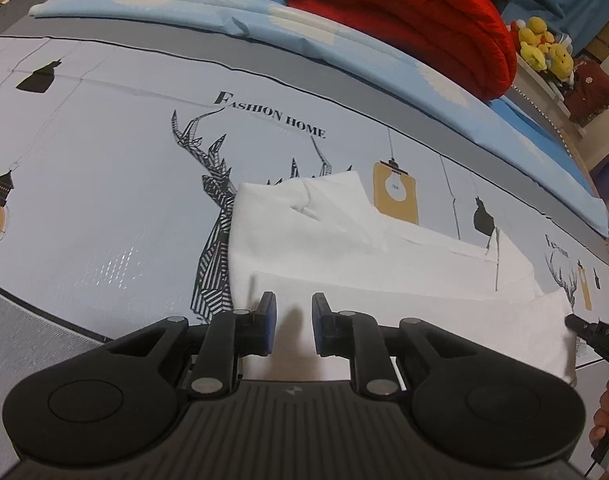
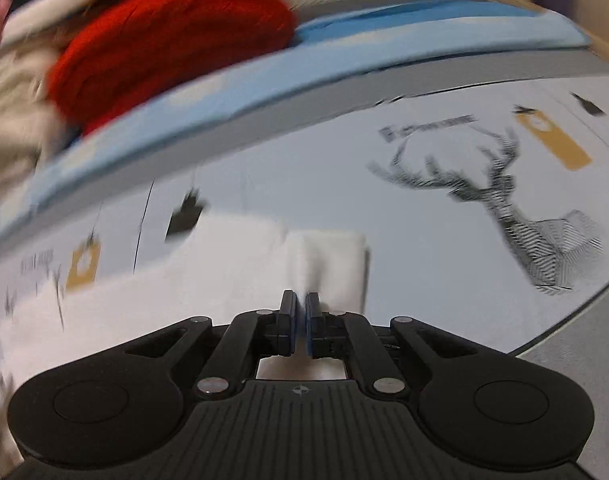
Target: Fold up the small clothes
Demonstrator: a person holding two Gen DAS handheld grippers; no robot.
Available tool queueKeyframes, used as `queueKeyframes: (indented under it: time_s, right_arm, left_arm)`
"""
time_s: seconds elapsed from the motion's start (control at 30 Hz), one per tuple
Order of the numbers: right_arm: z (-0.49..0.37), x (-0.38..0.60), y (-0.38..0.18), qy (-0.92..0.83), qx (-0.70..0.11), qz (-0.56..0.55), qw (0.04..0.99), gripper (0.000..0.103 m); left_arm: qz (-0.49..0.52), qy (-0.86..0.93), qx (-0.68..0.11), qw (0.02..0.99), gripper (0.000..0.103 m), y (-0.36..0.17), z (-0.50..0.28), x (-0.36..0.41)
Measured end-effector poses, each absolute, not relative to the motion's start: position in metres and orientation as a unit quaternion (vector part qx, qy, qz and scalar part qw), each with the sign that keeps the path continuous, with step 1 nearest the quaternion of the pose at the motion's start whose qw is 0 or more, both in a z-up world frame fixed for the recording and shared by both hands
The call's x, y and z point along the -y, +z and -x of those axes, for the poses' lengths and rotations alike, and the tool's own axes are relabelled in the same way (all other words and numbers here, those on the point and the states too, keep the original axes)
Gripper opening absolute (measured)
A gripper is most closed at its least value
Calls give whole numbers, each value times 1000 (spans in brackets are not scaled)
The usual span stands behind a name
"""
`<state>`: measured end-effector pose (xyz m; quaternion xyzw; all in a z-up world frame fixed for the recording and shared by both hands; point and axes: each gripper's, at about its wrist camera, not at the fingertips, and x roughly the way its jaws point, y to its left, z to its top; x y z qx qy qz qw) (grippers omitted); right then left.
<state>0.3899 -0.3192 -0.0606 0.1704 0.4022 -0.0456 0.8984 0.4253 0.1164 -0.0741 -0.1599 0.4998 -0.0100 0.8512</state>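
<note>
Left gripper (image 1: pixel 293 322): jaws parted by a clear gap, nothing between the blue pads; white cloth visible through the gap and directly beneath the fingertips, contact not discernible.

Right gripper (image 2: pixel 301 322): jaws nearly together, clamped on a fold of the white garment (image 2: pixel 324 268); pinched fabric rising ahead of the tips as a small raised flap. View blurred.

White garment (image 1: pixel 344 248): spread on the printed mat, directly ahead of and under the left gripper, extending to that gripper's right; several layered folds, collar-like folds at the far end. In the right wrist view, bulk of the cloth to the left of the pinching tips.

Right gripper, seen from the left wrist (image 1: pixel 592 330): black tip at the garment's right edge, touching the cloth.

Hand (image 1: pixel 608 412): partly visible at the lower right margin, behind that tip.

Printed mat (image 1: pixel 104 200): pale surface under both grippers, with deer head (image 1: pixel 214 216), bulb motifs and the words "Fashion Home".

Blue sheet (image 1: pixel 344 36): beyond the mat, far ahead of the left gripper.

Red quilt (image 1: pixel 416 20): folded, resting on the blue sheet, far ahead and to the right.

Yellow plush toys (image 1: pixel 544 46): beyond the red quilt, far right.
</note>
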Motion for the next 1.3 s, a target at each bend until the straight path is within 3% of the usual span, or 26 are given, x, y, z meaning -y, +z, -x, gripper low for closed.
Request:
queueKeyframes:
  time_s: [0.2, 0.33, 0.53, 0.8, 0.87, 1.03, 1.2, 1.3]
  right_arm:
    - [-385, 336, -55, -98, -401, -170, 895, 10]
    - [-376, 323, -32, -23, -384, -159, 909, 25]
    - [-375, 321, -62, 9, -493, -138, 859, 24]
    - [-364, 333, -33, 12, -413, -200, 888, 25]
    - [-366, 332, -32, 20, -411, -209, 887, 25]
    - [-368, 325, -42, 34, -445, -193, 874, 25]
    - [-369, 318, -66, 16, -515, -132, 846, 25]
    - [-369, 318, -66, 19, -514, -130, 848, 25]
  left_arm:
    - [149, -26, -503, 851, 19, -76, -428, -112]
    - [146, -44, -504, 850, 19, -76, -429, -111]
    - [162, -65, -529, 831, 19, -91, -430, -111]
    - [132, -90, -558, 815, 19, -109, -427, -92]
    - [114, -91, -554, 820, 6, -107, -424, -89]
    - [94, -60, -514, 851, 5, -73, -412, -100]
    - [57, -30, -537, 841, 11, -82, -409, -101]
    - [12, -18, -502, 864, 20, -73, -407, -94]
